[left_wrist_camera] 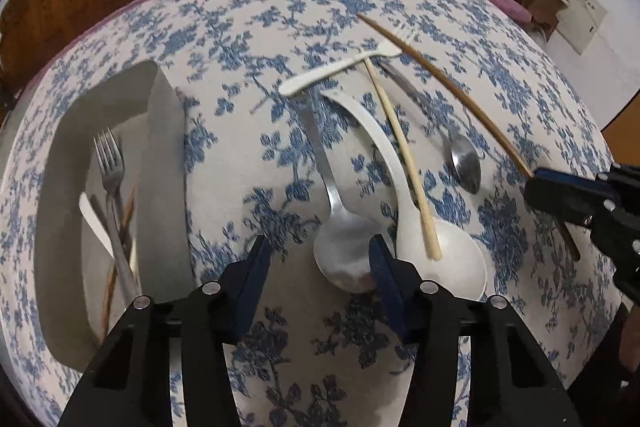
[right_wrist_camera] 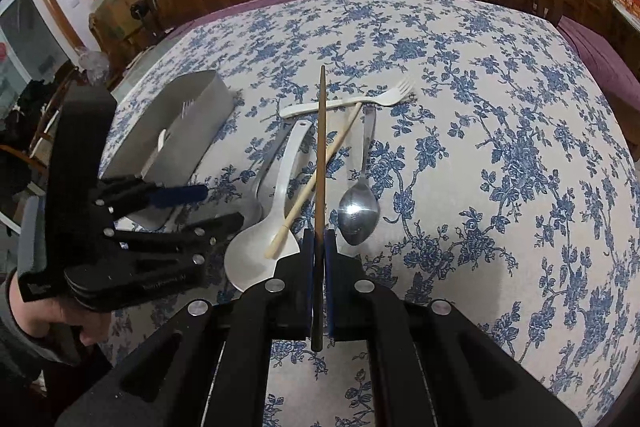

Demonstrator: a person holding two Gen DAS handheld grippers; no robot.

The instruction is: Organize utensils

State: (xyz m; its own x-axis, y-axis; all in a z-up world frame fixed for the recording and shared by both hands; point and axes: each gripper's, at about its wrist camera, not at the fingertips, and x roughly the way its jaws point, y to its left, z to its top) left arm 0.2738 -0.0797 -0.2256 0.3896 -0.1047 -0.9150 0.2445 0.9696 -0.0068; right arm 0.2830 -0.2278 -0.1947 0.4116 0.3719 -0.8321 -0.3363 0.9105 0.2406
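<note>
Right tool (right_wrist_camera: 319,247) grips one brown chopstick (right_wrist_camera: 320,147) — three spoons (right_wrist_camera: 359,213) loose.

The utensils lie crowded mid-desk (right_wrist_camera: 500,155): the pale chopstick (right_wrist_camera: 316,171) crosses the white ladle (right_wrist_camera: 264,247), the metal spoon (left_wrist_camera: 340,247) touches the ladle's left side, and the plastic fork (right_wrist_camera: 352,103) bars their far ends. The left tool (left_wrist_camera: 316,267) hangs wide apart over the spoon's bowl. The bin (left_wrist_camera: 164,167) walls off the left. The right tool (right_wrist_camera: 319,267) clamps the dark chopstick (right_wrist_camera: 320,147), which spans the pile. Bare cloth lies right of the small spoon (right_wrist_camera: 359,211).
</note>
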